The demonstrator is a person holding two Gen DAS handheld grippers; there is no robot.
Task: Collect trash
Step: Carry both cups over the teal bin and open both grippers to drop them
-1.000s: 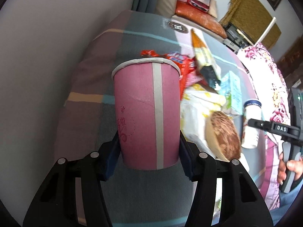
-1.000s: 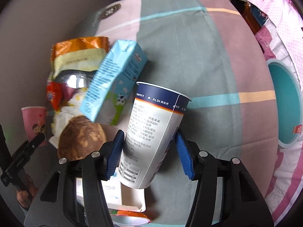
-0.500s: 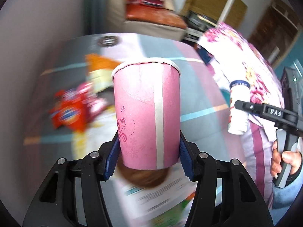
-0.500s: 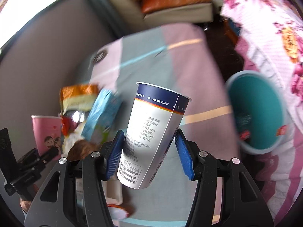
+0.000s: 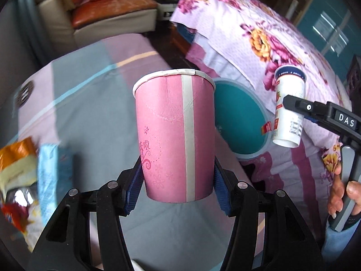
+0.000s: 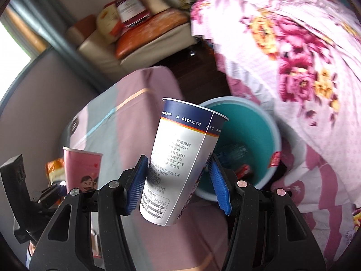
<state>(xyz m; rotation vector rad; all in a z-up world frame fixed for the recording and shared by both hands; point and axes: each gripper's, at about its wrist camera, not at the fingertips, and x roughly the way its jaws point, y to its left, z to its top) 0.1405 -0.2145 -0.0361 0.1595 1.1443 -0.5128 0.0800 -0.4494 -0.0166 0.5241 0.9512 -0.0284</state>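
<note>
My left gripper (image 5: 178, 192) is shut on a pink paper cup (image 5: 176, 135), held upright above the striped table. My right gripper (image 6: 178, 187) is shut on a white ALDI cup (image 6: 180, 164) with a navy rim, tilted right, held in front of the teal bin (image 6: 252, 124). The bin holds some wrappers. In the left wrist view the bin (image 5: 243, 122) stands right of the pink cup, and the right gripper with the ALDI cup (image 5: 287, 110) hangs over its right side. The pink cup also shows at the left of the right wrist view (image 6: 81, 169).
Several snack wrappers and a blue carton (image 5: 54, 176) lie at the table's left. A bed with floral pink sheets (image 5: 282, 40) fills the right. A cream sofa with orange cushions (image 5: 112, 9) stands at the back.
Both grippers have swung right with their cups, from over the trash pile to the table's right edge. The teal bin has come into view close to both cups.
</note>
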